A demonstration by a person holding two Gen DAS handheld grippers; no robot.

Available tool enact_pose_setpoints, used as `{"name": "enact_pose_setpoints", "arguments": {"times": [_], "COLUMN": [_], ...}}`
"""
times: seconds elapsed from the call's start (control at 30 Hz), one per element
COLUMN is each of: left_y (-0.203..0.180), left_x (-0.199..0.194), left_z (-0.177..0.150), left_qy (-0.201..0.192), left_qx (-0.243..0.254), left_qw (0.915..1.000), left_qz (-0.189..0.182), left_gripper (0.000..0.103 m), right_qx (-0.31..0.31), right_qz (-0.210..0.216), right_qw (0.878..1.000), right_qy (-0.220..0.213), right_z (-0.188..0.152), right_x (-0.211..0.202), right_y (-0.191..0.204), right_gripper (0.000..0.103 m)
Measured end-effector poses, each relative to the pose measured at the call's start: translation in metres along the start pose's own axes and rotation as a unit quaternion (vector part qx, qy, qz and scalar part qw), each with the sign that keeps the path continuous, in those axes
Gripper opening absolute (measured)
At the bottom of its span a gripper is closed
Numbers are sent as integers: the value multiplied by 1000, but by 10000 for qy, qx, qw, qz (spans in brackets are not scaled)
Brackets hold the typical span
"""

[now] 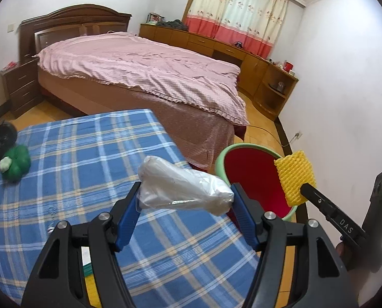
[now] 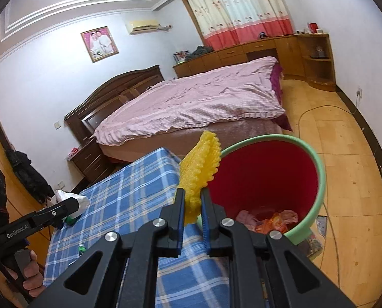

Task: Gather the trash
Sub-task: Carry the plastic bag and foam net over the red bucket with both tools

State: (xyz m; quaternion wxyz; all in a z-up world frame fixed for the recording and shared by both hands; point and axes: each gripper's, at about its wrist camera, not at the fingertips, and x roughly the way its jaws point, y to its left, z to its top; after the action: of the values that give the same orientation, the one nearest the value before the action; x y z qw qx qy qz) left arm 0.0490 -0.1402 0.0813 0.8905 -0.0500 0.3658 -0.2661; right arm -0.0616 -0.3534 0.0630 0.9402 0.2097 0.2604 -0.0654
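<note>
A bed (image 1: 144, 77) with a pink cover fills the far side of the room. Nearer stands the desk (image 1: 88, 169) under a blue plaid cloth, and just beside its right edge, on the floor, sits the red bin with a green rim (image 2: 268, 177), pink and orange scraps lying at its bottom. The left tongs (image 1: 186, 195) hang above the desk near that edge, pinching a crumpled clear plastic bag (image 1: 183, 184) across its two ends. The right tongs (image 2: 192, 202) are pressed on the lower end of a yellow foam net sleeve (image 2: 198, 172), which stands upright at the bin's near rim. At the desk's far left lies a green wad (image 1: 16, 161) with a white scrap against it.
</note>
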Motion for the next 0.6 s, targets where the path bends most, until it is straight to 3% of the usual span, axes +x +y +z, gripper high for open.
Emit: {"name": "enact_pose_setpoints", "arguments": {"times": [0.6], "left_y": [-81], "left_x": [87], "left_z": [0], "left_qy": [536], "left_qx": [688], "left_qw": [9954], "left_qz": [-391], "left_gripper": [68], "right_qx": [482], "right_qz": [-506], "right_qw": [9975], "right_qy": [130], "right_z": [9], "right_x": [16], "right_y": [-91], "right_gripper": [14]}}
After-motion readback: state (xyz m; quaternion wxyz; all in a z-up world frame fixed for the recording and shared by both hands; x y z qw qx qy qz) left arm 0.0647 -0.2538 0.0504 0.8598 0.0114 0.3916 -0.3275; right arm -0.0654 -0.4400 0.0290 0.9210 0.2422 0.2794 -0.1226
